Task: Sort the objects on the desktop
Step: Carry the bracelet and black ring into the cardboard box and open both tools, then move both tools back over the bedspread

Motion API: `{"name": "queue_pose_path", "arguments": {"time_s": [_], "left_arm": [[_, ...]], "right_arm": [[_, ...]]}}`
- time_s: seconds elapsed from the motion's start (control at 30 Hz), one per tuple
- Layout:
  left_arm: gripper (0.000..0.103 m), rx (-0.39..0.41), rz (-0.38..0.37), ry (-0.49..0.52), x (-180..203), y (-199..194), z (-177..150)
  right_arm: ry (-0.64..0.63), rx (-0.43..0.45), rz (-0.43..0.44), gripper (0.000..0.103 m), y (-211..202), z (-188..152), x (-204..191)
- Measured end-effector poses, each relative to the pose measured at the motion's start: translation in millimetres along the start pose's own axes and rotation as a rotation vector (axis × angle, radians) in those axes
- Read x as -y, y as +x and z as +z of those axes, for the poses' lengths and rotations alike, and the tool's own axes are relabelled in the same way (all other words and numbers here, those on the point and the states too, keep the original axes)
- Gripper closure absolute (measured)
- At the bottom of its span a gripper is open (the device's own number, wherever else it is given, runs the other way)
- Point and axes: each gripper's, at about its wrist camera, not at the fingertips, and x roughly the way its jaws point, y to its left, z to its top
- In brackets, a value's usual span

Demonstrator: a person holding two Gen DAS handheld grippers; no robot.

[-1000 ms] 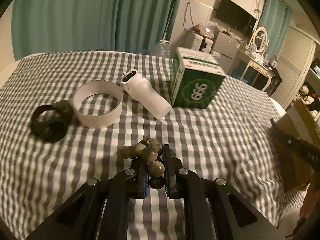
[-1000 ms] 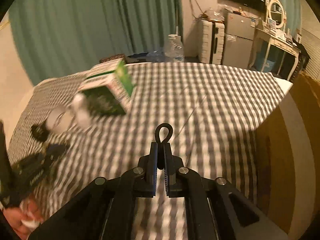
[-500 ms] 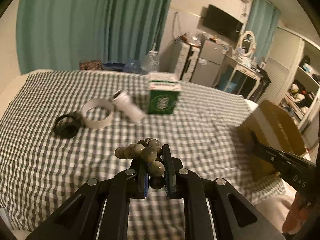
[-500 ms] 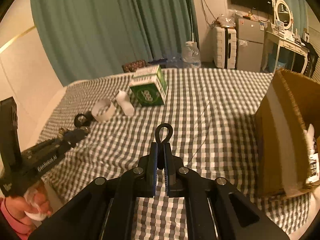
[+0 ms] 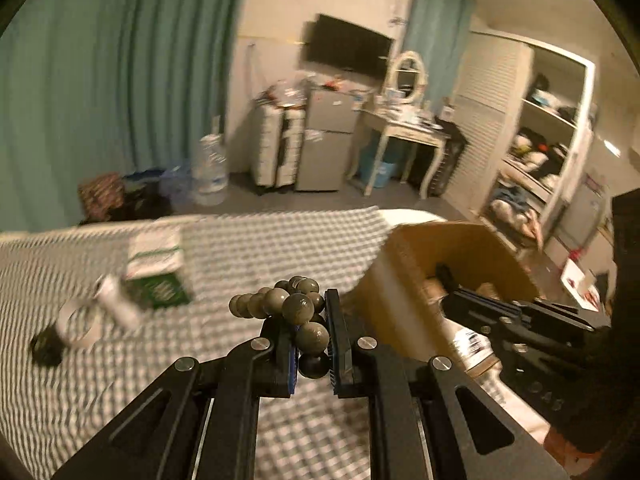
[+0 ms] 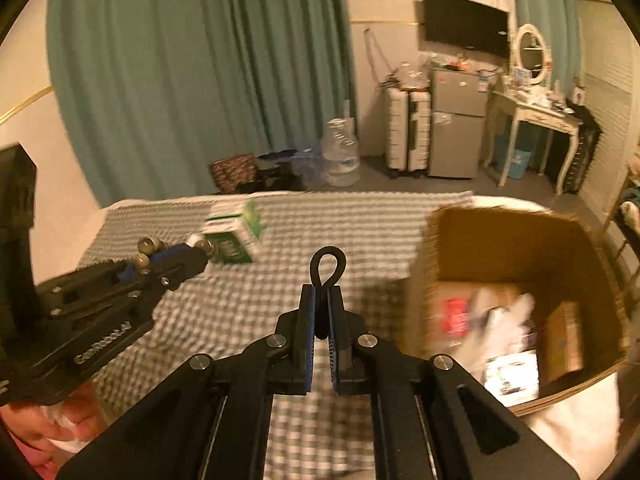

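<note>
- Left gripper (image 5: 310, 312), jaws clamped on a string of olive-brown round beads (image 5: 298, 307), hangs over the checked desk (image 5: 248, 248).
- The open brown cardboard box (image 5: 472, 252) lies to its right, near.
- Right gripper (image 6: 320, 300), jaws pinched on a thin black cord loop (image 6: 328, 264), is nearer the box.

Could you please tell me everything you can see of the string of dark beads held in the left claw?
The string of round, dark olive-brown beads looks glossy, like polished wood or stone. It is bunched into a cluster, clamped between the blue-padded fingers of the left claw, which is shut on it. Several beads stick out above and to the left of the fingertips; one hangs below. It is held in the air above the grey-checked cloth, touching nothing else.
</note>
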Motion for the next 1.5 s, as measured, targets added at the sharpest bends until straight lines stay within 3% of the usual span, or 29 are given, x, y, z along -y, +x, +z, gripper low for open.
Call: {"name": "queue_pose_path", "arguments": {"time_s": [0.17, 0.37, 0.57, 0.67, 0.7, 0.73, 0.8, 0.83, 1.03, 1.13, 1.2, 1.37, 1.4, 1.5], "left_arm": [[0.092, -0.015, -0.095, 0.099, 65, 28, 21], [0.092, -0.115, -0.191, 0.136, 125, 83, 23], [0.088, -0.231, -0.174, 0.218, 151, 128, 16], [0.066, -0.31, -0.155, 0.295, 156, 141, 18], [0.041, -0.326, -0.141, 0.31, 156, 142, 18], [0.023, -0.35, -0.13, 0.319, 154, 143, 18], [0.021, -0.369, -0.113, 0.325, 151, 140, 20], [0.021, -0.366, -0.108, 0.332, 148, 136, 19], [0.019, -0.291, -0.014, 0.303, 111, 102, 24], [0.009, -0.24, 0.072, 0.255, 86, 82, 23], [0.006, -0.216, 0.144, 0.208, 58, 66, 19], [0.0, -0.213, 0.195, 0.094, -6, 33, 8], [0.0, -0.205, 0.222, 0.073, -25, 23, 3], [0.0, -0.192, 0.302, 0.037, -68, 6, -11]], "right_arm": [[0.069, 0.0, -0.112, 0.097, -4, 11, 63], [0.167, -0.074, -0.212, 0.097, 15, 6, 139], [0.243, -0.129, -0.248, 0.096, 24, -15, 188], [0.27, -0.139, -0.261, 0.094, 26, -23, 198], [0.276, -0.142, -0.25, 0.086, 27, -24, 201], [0.282, -0.147, -0.251, 0.071, 26, -25, 202], [0.299, -0.145, -0.286, 0.056, 24, -27, 206], [0.31, -0.137, -0.298, 0.055, 22, -27, 207], [0.338, -0.113, -0.287, 0.054, 3, -26, 202], [0.329, -0.086, -0.276, 0.053, -7, -23, 191], [0.309, -0.071, -0.256, 0.046, -11, -22, 176], [0.222, -0.043, -0.169, 0.035, -8, -17, 125], [0.203, -0.035, -0.148, 0.028, -7, -17, 112], [0.141, 0.0, -0.101, 0.023, -3, -19, 70]]}}
